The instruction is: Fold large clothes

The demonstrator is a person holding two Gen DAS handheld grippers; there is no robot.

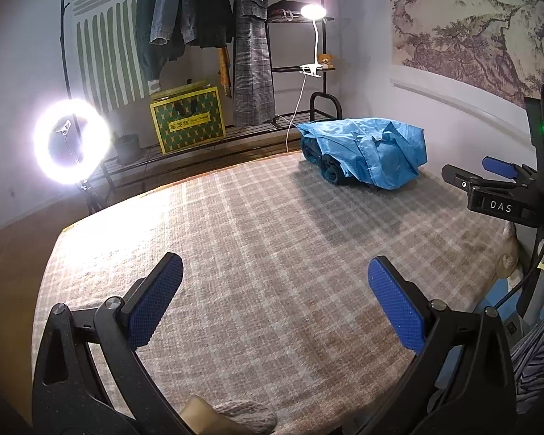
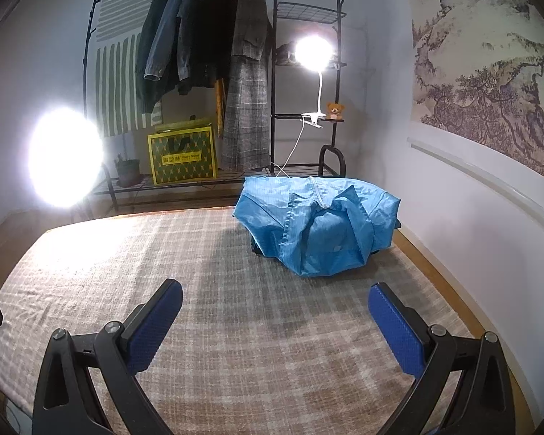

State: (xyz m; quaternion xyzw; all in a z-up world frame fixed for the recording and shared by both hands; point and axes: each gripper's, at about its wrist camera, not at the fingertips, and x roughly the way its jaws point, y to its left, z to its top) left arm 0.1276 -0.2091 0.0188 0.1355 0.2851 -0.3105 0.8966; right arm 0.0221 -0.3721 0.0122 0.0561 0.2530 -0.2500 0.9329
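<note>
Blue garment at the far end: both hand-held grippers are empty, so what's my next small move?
Probably reach the right hand-held gripper toward the blue garment: it lies crumpled on a dark bundle, and both grippers are open, the left hand-held gripper too.

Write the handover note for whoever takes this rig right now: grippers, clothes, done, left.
Left gripper: open, empty, above the checked beige bed cover.
Right gripper: open, empty, also over the cover.
Crumpled light-blue jacket lies in a heap at the far right end of the bed, draped over a dark rolled garment.
Done: nothing folded yet.
Left: pick up the blue jacket, spread it flat and fold it; then probably the dark one.
</note>
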